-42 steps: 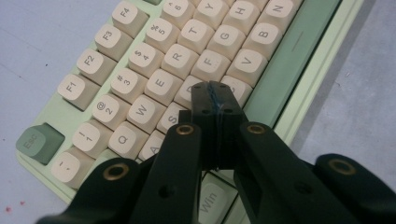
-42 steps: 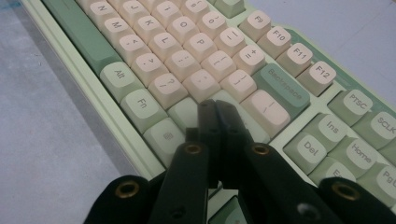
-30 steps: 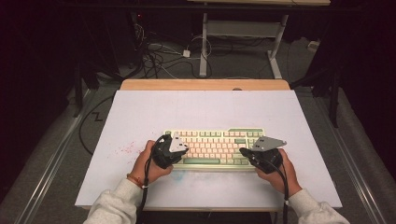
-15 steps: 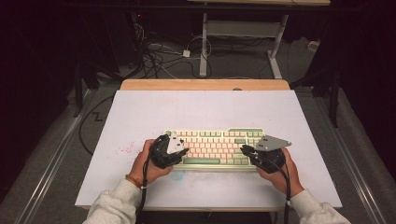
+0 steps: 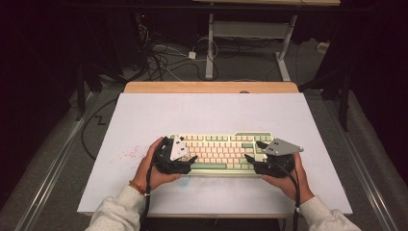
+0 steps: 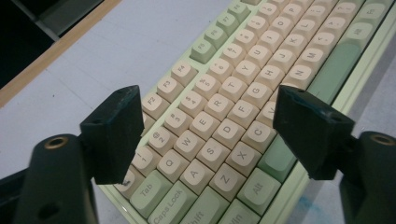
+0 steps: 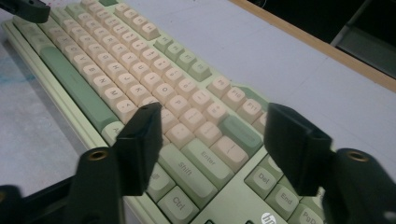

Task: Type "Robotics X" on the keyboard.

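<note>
Both grippers' jaws just opened wide — straddling the keyboard (image 5: 221,152), gripping nothing.

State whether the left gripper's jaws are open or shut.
Open: the left gripper has just been opening, its jaws standing apart above the keyboard, nothing pinched.

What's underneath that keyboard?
The keyboard lies flat on a white board, which shows all around it, with faint red marks to the left. Whatever sits directly beneath the keyboard is covered.
</note>
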Motion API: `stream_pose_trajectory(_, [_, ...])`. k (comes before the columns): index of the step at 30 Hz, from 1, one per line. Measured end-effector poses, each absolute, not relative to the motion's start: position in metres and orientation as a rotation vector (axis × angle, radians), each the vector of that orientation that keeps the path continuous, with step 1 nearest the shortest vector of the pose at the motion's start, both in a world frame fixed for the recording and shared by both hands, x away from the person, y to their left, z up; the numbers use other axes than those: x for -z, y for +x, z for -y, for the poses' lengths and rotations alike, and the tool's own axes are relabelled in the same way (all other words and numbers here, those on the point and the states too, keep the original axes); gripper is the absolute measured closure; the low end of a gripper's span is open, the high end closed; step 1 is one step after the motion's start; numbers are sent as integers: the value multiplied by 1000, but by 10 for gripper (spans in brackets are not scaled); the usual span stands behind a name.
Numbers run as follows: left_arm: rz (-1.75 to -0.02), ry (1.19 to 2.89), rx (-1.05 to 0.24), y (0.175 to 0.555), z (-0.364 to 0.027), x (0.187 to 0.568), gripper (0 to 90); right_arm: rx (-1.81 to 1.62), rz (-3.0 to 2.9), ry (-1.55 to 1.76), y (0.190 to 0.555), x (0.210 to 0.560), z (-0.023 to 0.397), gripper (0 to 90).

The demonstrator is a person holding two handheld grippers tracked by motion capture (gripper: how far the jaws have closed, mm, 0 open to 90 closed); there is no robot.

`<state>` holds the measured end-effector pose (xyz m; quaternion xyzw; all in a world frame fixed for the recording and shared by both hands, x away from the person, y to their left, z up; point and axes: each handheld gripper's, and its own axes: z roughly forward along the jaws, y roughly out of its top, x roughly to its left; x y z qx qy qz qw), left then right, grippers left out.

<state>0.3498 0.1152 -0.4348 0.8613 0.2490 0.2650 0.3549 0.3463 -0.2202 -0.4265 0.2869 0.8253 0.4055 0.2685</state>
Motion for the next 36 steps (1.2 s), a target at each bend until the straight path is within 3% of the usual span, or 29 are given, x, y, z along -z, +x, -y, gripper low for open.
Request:
stream_pose_trajectory(4, [-642, 2207, -694, 348, -116, 433, 171, -1098, -2203, 781, 345, 425, 219, 255])
stream_pose_trajectory(11, [-625, 2186, -710, 342, -117, 429, 170, -1089, -2189, 760, 340, 422, 216, 206])
stream_pose_trajectory(36, [-585, 2166, -746, 320, -142, 425, 170, -1057, -2119, 770, 318, 410, 246, 212])
